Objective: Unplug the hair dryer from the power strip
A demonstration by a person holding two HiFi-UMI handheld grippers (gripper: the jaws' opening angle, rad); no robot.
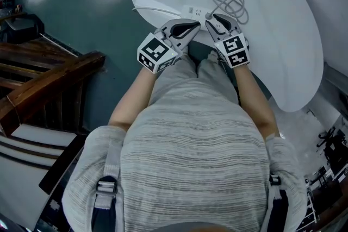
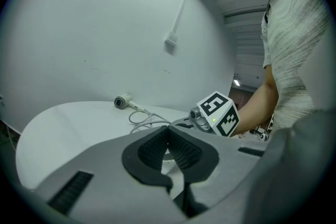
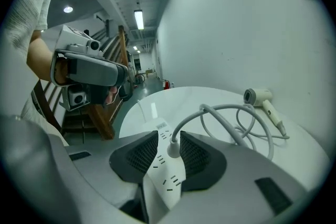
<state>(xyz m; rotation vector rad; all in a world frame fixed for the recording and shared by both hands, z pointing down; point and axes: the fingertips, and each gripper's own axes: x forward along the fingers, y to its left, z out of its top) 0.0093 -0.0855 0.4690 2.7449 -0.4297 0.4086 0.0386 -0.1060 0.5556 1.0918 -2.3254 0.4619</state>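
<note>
At the near edge of the tabletop (image 1: 283, 35), the right hand-held gripper (image 3: 169, 137) stands wide open over the power strip (image 3: 165, 178), with the plug (image 3: 172, 150) between its pads, unclamped. Just beside it, the left hand-held gripper (image 2: 168, 136) is closed tight and empty. The cord (image 3: 220, 113) loops back to the hair dryer (image 3: 257, 96), well apart.

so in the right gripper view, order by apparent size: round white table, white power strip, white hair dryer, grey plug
1. round white table
2. white power strip
3. white hair dryer
4. grey plug
The strip may outrank the dryer only by lying nearer the camera.
</note>
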